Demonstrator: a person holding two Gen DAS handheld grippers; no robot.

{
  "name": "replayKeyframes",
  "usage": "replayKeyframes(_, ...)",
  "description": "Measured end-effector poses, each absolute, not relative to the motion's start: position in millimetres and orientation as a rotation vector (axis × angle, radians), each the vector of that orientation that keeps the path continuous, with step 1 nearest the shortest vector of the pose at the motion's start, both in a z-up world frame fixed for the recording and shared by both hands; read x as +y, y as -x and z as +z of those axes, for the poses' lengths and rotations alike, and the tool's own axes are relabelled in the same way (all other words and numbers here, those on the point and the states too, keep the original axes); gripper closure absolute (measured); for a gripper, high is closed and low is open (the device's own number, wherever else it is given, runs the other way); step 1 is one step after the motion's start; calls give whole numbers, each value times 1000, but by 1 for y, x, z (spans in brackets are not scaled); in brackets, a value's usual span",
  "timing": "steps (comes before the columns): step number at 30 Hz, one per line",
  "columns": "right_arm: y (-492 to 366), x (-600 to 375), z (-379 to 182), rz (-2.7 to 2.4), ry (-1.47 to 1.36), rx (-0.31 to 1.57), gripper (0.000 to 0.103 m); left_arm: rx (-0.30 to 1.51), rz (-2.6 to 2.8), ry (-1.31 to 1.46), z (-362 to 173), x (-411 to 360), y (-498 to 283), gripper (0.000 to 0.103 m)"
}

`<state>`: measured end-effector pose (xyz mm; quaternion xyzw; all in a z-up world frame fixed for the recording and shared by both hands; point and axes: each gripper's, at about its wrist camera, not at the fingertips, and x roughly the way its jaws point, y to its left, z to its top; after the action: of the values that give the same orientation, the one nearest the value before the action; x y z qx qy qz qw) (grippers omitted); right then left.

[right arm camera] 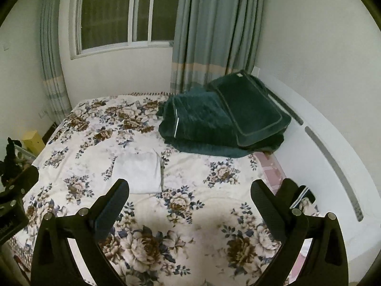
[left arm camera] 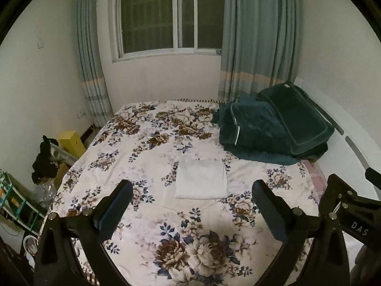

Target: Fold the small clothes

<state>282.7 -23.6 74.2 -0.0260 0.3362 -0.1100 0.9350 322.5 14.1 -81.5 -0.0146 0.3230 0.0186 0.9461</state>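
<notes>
A heap of dark green plush blankets (left arm camera: 273, 128) sat at about two o'clock on the floral-printed bed cover (left arm camera: 147, 143), pushed against the white curved headboard (right arm camera: 333, 147). Behind the bed, grey-blue curtains (left arm camera: 257, 35) framed a white-framed window (left arm camera: 166, 16) showing dark outside. Off the bed's edge at nine o'clock you had a yellow box (left arm camera: 71, 140), a black garment (left arm camera: 44, 159) draped over clutter, and a teal wire rack (left arm camera: 12, 197). Nothing lay between your tongs and the cloth.

The folded white small garment (left arm camera: 201, 178) lay flat as a neat rectangle near the middle of the bed. From your left tongs (left arm camera: 193, 200) it sat at twelve o'clock, just beyond the fingertips and apart from them. From your right tongs (right arm camera: 190, 197) it lay at about eleven o'clock (right arm camera: 138, 172), closer to the left finger, also untouched.

Both pairs of tongs were spread wide and held nothing, hovering above the bed cover.

White letters "DAS" (left arm camera: 359, 228) were readable on the right tongs' black body at the left camera's four o'clock edge.
</notes>
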Motion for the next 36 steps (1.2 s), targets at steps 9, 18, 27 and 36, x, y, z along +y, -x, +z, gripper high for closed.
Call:
replayKeyframes(9,-237,-24,110,-203,59,641,0,635,47,48,-65,17,-294,1)
replayKeyframes(18,-222,-21,120,-171,67,629,0,620,64,37,-61,16,-279,1)
replayKeyframes(27,-227,-21,121,-150,65,631,0,596,94,36,-56,21,-274,1)
replayKeyframes(36,-239,-16,120,-110,76,642,0,605,103,33,-56,26,-274,1)
